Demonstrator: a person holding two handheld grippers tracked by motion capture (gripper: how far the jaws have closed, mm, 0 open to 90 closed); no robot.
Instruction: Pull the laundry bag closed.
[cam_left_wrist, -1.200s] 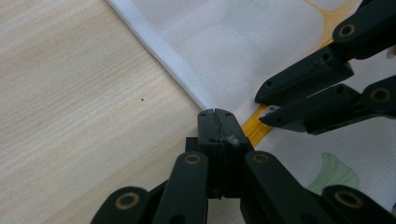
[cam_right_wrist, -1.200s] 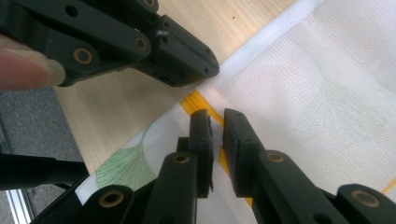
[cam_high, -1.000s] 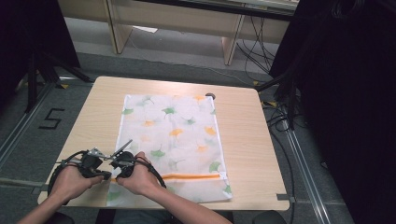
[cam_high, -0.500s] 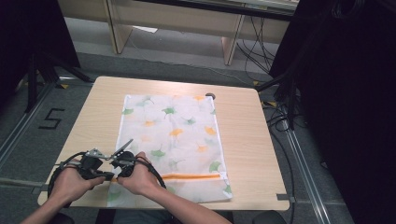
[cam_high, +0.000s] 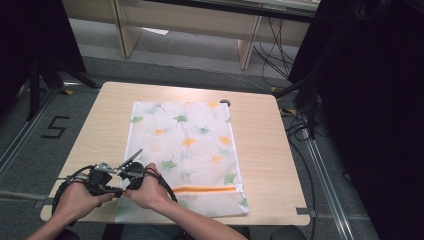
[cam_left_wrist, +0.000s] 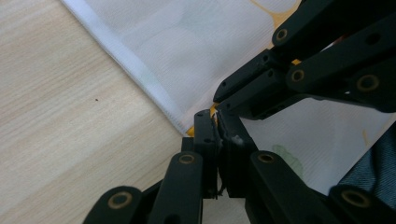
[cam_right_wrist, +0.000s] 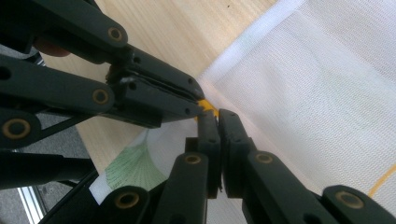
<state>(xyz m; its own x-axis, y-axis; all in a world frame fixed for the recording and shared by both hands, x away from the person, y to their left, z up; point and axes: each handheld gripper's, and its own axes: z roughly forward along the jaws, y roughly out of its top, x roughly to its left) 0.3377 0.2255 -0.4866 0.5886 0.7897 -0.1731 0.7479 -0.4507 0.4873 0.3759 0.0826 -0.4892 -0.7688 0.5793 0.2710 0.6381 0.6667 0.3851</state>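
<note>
A white mesh bag (cam_high: 185, 145) printed with green and orange leaves lies flat on the wooden table (cam_high: 265, 165). An orange zipper (cam_high: 205, 189) runs along its near end. Both hands meet at the bag's near left corner. My left gripper (cam_high: 114, 191) (cam_left_wrist: 217, 135) is shut on the corner cloth, and a white scrap shows between its jaws. My right gripper (cam_high: 126, 190) (cam_right_wrist: 217, 122) has just been closing. It is shut tip to tip against the left one, with the orange zipper tab (cam_right_wrist: 205, 105) (cam_left_wrist: 213, 108) at its tips.
The table's near edge runs just under the hands. A small dark round thing (cam_high: 225, 102) sits at the bag's far right corner. A "5" mark (cam_high: 54, 127) is on the floor to the left, and cables (cam_high: 300, 120) run along the right.
</note>
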